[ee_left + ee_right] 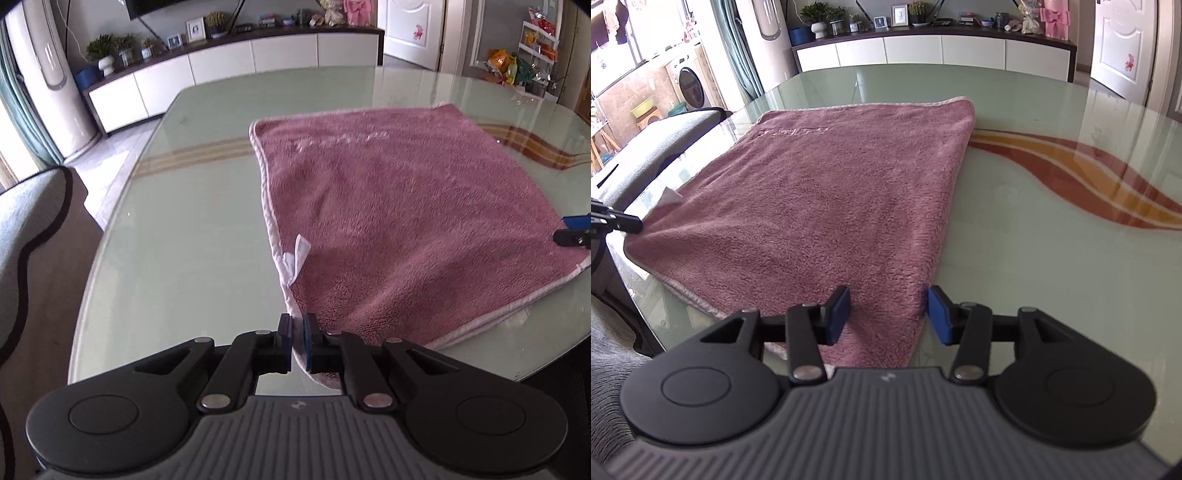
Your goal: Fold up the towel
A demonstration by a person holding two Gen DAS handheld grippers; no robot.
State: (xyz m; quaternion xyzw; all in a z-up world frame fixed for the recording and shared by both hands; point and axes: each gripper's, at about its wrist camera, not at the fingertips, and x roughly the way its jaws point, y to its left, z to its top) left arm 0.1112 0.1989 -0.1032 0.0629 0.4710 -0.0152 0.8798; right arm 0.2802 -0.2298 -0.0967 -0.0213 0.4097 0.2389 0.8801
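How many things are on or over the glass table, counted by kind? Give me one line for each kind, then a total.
Pink towel: 1
Grippers: 2, the left gripper shut on the towel's near corner, the right gripper open over the other near corner
Total: 3, all at the glass table

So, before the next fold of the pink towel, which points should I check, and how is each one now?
1. Left gripper shut on the towel's near left corner: ok.
2. Right gripper holds the near right corner: not ok, its pads stand apart with the towel between them.
3. Towel lies flat, already folded double: ok.
4. Far edge of the towel free of objects: ok.
5. Glass table has bare space beside the towel: ok.
6. White label tucked in: not ok, it sticks up.
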